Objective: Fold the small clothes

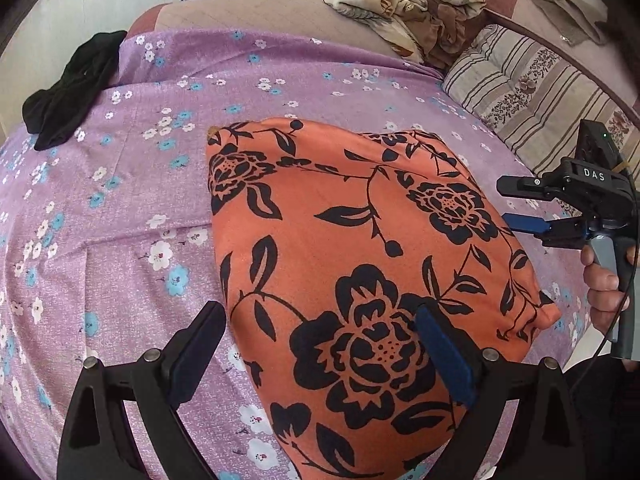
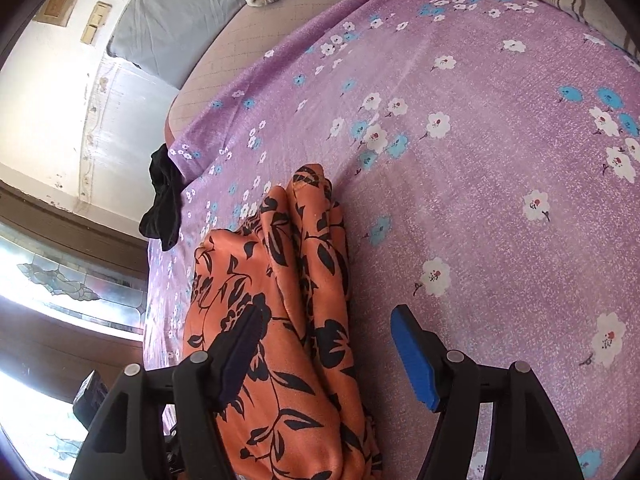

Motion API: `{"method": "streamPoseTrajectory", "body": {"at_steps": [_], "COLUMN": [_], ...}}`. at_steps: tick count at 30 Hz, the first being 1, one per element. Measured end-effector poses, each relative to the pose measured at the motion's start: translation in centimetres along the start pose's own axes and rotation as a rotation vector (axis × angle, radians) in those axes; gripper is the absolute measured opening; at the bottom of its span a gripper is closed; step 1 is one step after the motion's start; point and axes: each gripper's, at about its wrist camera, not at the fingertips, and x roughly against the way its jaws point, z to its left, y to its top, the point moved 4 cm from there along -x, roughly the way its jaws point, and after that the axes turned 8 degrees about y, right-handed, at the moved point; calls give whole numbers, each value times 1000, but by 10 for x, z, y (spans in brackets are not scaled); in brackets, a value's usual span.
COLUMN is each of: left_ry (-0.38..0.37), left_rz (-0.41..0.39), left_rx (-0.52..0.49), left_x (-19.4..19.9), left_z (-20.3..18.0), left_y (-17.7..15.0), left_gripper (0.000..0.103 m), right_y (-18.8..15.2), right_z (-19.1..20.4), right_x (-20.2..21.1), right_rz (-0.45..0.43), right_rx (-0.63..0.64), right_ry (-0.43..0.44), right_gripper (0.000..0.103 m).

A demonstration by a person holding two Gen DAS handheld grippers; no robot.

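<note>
Orange black-flowered folded cloth (image 1: 360, 240) lies on purple floral sheet (image 1: 120, 200). Left gripper (image 1: 320, 344) and right gripper (image 2: 324, 344) both spread, empty. Judgement: pinch near edge low, fold evenly.

Purple floral sheet (image 1: 120, 200) covers the bed; striped cushion (image 1: 532, 96) alongside.

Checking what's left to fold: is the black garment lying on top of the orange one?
No, the black garment lies apart at the far edge of the purple sheet, well clear of the orange garment.
</note>
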Motion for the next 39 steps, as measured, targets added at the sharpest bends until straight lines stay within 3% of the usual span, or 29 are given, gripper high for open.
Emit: {"method": "streamPoseTrajectory", "body": {"at_steps": [10, 14, 19, 21, 22, 24, 27, 29, 30, 34, 39], "left_ry": [-111, -140, -182, -205, -214, -194, -179, -165, -159, -135, -129], "left_rz": [46, 78, 94, 89, 84, 70, 42, 14, -1, -41, -95], "left_rx": [109, 133, 157, 178, 186, 185, 165, 142, 127, 93, 126], "left_x": [-8, -18, -27, -28, -28, -28, -24, -19, -15, -3, 21], "left_z": [17, 18, 19, 20, 21, 22, 23, 22, 21, 20, 34], "left_y": [9, 8, 9, 10, 11, 13, 13, 13, 13, 17, 22], "left_gripper": [96, 96, 96, 95, 93, 74, 59, 51, 46, 41, 41], "right_y": [-4, -9, -11, -16, -19, -24, -31, -32, -32, -35, -41], "right_z": [-10, -13, 1, 10, 16, 28, 44, 55, 60, 83, 108], "right_x": [-13, -37, -59, -65, -67, -71, -75, -73, -71, -62, -49], "right_rz": [86, 164, 205, 196, 192, 172, 132, 105, 88, 25, -53], "right_rx": [-52, -99, -55, -12, 18, 77, 161, 209, 236, 319, 368], "right_ry": [106, 158, 228, 195, 179, 125, 48, 27, 14, 1, 23], "right_gripper": [73, 74, 76, 77, 77, 75, 66, 53, 51, 45, 44]}}
